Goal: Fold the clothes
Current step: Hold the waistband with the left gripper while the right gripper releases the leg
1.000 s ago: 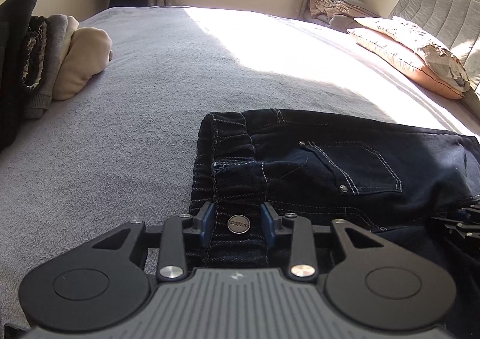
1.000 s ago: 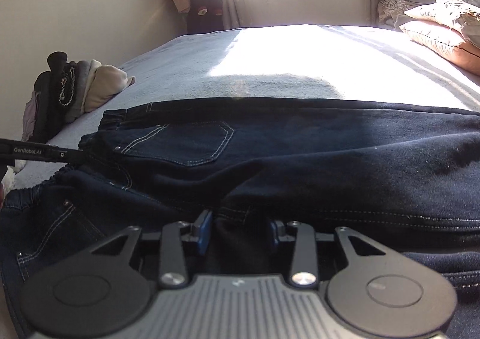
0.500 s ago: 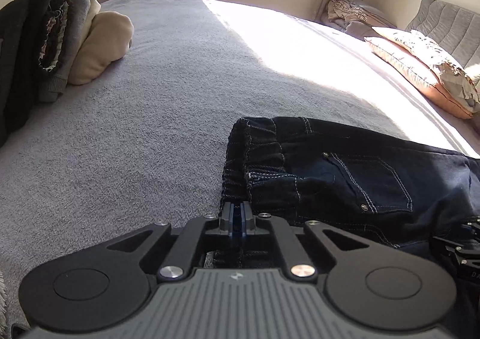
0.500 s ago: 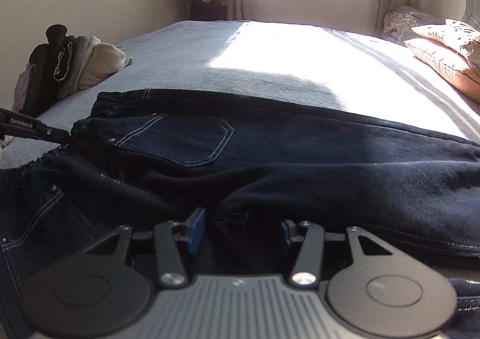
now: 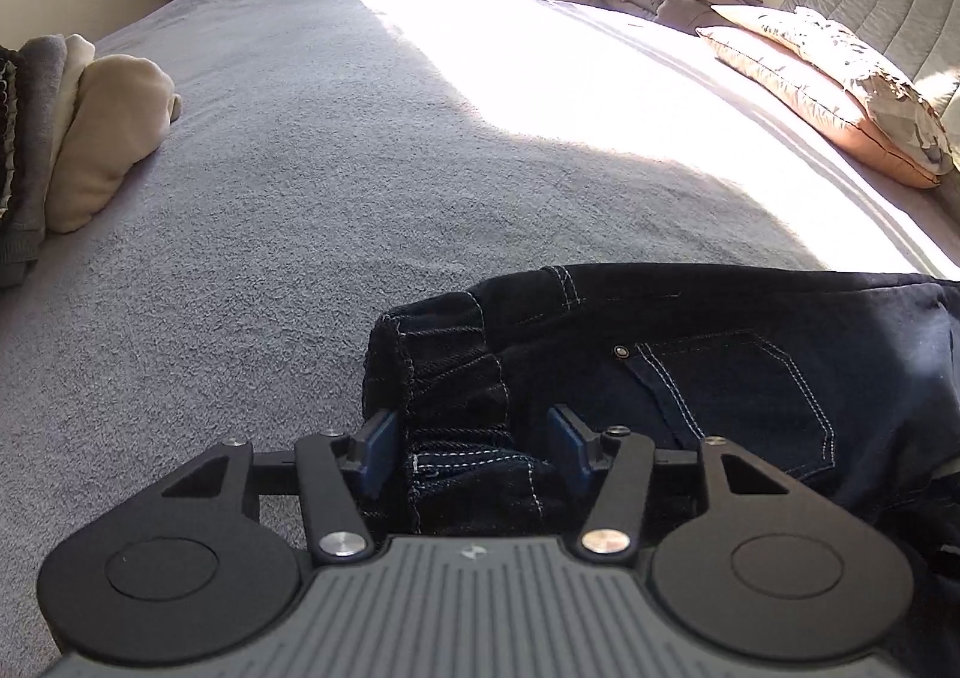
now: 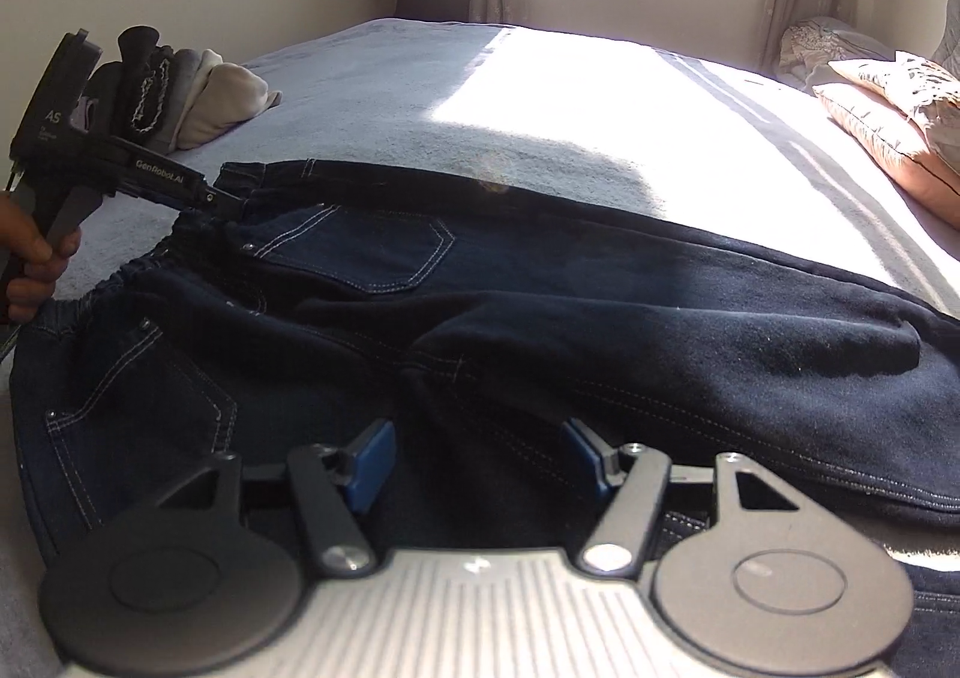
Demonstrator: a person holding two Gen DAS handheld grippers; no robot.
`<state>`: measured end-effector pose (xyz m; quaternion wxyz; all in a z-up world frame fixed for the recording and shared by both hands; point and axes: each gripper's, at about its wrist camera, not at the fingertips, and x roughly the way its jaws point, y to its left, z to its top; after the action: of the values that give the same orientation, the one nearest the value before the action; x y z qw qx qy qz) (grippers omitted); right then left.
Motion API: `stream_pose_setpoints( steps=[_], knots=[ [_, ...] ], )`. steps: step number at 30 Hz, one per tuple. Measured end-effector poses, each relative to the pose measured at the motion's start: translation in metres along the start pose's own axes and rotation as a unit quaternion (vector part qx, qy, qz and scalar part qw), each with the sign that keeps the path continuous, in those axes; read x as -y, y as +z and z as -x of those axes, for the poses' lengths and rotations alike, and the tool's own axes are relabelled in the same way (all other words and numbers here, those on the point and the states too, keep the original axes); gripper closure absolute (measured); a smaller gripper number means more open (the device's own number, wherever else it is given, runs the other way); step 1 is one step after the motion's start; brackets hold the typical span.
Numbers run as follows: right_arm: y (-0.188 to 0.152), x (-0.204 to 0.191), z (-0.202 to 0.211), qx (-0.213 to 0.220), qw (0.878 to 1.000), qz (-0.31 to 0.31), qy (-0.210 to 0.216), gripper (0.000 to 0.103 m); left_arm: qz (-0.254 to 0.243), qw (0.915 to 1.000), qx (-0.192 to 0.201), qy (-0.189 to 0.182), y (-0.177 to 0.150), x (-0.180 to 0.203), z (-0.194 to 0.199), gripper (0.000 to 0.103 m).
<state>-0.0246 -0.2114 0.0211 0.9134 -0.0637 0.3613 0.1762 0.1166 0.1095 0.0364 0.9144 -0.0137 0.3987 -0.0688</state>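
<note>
The jeans lie across the near part of the bed, folded lengthwise so that one leg rests on the other, waistband to the left and legs running off to the right; that first fold looks done, and the crosswise folds that would make a compact bundle are, by the look of it, still to do. At the far left a pile of folded clothes stands on edge, so some garments seem finished already.

The left tool has just been opening; its pads stand apart on either side of the bunched waistband, which lies between them without being pinched. The right tool has likewise been opening; its pads are apart over the dark cloth near the crotch seam, gripping nothing.

A hand holds the left tool at the left edge of the right wrist view.

Beyond the jeans the bed is bare and sunlit well out to the far side, giving ample room to swing the legs over; pillows line the right edge, well apart; the pile sits clear of the waistband.
</note>
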Motion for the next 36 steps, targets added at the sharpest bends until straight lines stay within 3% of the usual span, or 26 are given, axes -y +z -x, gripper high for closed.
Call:
stream_pose_setpoints(
  steps=[3,5,7,10,13,17,21,25,27,29,31,36],
  knots=[
    [-0.005,0.004,0.004,-0.002,1.000,0.004,0.000,0.044,0.020,0.9997,0.010,0.010,0.006,-0.004,-0.005,0.061],
    [-0.004,0.010,0.007,0.007,1.000,-0.008,-0.008,0.065,0.044,0.9988,0.017,0.010,0.008,-0.007,-0.005,0.063],
    [-0.002,0.017,0.007,0.014,0.999,-0.027,-0.013,0.073,0.062,0.9977,0.027,0.011,0.011,-0.009,-0.003,0.065],
    [-0.001,0.027,0.009,0.019,0.998,-0.047,-0.020,0.073,0.064,0.9960,0.052,0.035,0.016,-0.006,0.002,0.085],
    [-0.001,0.034,0.014,0.026,0.997,-0.061,-0.027,0.073,0.090,0.9943,0.052,0.025,0.019,-0.012,0.002,0.086],
    [0.000,0.036,0.020,0.039,0.997,-0.062,-0.024,0.073,0.073,0.9956,0.050,0.032,0.017,-0.010,0.001,0.086],
    [0.000,0.032,0.018,0.050,0.997,-0.043,-0.030,0.072,0.090,0.9939,0.048,0.039,0.015,-0.015,0.000,0.085],
    [-0.007,0.024,-0.003,0.001,0.999,0.005,-0.045,0.063,0.144,0.9871,0.048,0.050,0.010,-0.022,0.015,0.083],
    [-0.011,0.020,-0.012,-0.022,0.998,0.031,-0.051,0.058,0.148,0.9859,0.058,0.052,0.007,-0.026,0.029,0.076],
    [-0.007,0.021,-0.008,-0.017,0.998,0.027,-0.059,0.058,0.146,0.9855,0.065,0.057,0.003,-0.029,0.041,0.064],
    [-0.005,0.023,-0.004,-0.001,0.997,0.030,-0.069,0.058,0.138,0.9876,0.063,0.040,-0.003,-0.028,0.050,0.064],
    [-0.006,0.014,-0.002,0.009,1.000,0.009,0.006,0.058,0.077,0.9951,0.049,-0.038,-0.025,0.013,0.064,0.055]
  ],
)
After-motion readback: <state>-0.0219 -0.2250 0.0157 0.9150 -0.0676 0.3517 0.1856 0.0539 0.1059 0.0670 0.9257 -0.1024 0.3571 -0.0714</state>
